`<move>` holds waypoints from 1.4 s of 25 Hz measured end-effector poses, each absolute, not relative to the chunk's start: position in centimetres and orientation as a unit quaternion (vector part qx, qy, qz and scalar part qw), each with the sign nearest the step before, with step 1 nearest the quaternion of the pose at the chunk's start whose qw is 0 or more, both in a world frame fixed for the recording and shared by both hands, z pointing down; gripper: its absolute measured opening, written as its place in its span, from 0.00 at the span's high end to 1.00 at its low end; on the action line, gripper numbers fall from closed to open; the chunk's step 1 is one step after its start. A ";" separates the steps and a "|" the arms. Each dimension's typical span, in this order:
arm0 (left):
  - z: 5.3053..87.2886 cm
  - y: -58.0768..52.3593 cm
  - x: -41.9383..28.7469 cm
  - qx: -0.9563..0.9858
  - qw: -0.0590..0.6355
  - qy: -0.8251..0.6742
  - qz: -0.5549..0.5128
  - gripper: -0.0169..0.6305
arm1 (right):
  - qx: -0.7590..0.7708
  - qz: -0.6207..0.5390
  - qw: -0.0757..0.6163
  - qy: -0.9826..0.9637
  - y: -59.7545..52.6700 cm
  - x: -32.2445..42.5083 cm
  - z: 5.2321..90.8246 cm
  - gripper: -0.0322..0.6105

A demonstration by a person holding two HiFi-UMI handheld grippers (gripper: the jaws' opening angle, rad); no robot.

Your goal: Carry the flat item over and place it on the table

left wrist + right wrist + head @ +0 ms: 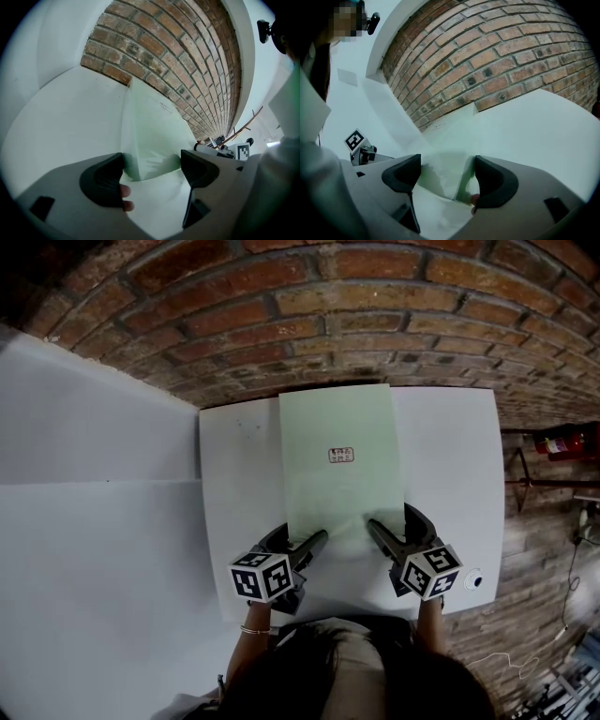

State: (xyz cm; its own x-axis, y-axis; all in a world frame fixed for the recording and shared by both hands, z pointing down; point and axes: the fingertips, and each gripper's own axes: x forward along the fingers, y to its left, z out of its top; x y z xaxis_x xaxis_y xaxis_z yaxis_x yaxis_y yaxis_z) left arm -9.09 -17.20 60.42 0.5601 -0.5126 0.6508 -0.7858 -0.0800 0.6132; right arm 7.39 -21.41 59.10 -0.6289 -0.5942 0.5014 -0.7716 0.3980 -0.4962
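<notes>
White table (450, 456): pale green sheet (339, 456) lies flat; left claw (302, 538), right claw (389, 521) both open, straddling near corners.

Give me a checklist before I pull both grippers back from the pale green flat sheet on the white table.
1. Pale green flat sheet resting on white table: ok.
2. Left gripper jaws apart around sheet's corner: ok.
3. Right gripper jaws apart around sheet's corner: ok.
4. Sheet's near corners lying flat: not ok, creased between the jaws.
5. Sheet's far edge short of the brick wall: cannot tell.
</notes>
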 end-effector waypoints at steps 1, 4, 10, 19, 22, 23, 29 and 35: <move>60.5 -17.2 -9.1 0.722 0.509 -0.450 0.134 0.36 | 0.413 0.362 0.124 -0.827 -21.4 7.4 59.2 0.37; 60.7 -17.2 -9.1 0.721 0.510 -0.450 0.135 0.36 | 0.413 0.363 0.125 -0.826 -21.4 7.4 59.4 0.37; 61.3 -17.2 -9.1 0.720 0.511 -0.447 0.143 0.36 | 0.412 0.364 0.129 -0.825 -21.4 7.4 59.9 0.37; 62.0 -17.1 -8.9 0.720 0.515 -0.439 0.153 0.36 | 0.411 0.363 0.138 -0.825 -21.3 7.4 60.7 0.37; 62.3 -17.1 -8.9 0.721 0.515 -0.436 0.157 0.36 | 0.411 0.363 0.139 -0.825 -21.3 7.4 60.9 0.37; 62.4 -17.1 -9.0 0.721 0.515 -0.436 0.159 0.36 | 0.410 0.363 0.141 -0.825 -21.2 7.4 61.0 0.37; 62.8 -17.0 -9.0 0.722 0.514 -0.433 0.163 0.36 | 0.407 0.363 0.144 -0.825 -21.1 7.4 61.4 0.37; 62.8 -17.1 -9.0 0.724 0.515 -0.430 0.158 0.36 | 0.407 0.363 0.143 -0.826 -21.1 7.4 61.4 0.37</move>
State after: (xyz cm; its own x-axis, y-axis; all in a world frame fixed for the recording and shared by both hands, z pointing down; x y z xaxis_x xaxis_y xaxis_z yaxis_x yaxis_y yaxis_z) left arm -8.97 -17.07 62.81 0.5793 -0.4602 0.6728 -0.7866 -0.0990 0.6095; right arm 7.39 -21.13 61.43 -0.6284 -0.5675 0.5321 -0.7757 0.4053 -0.4838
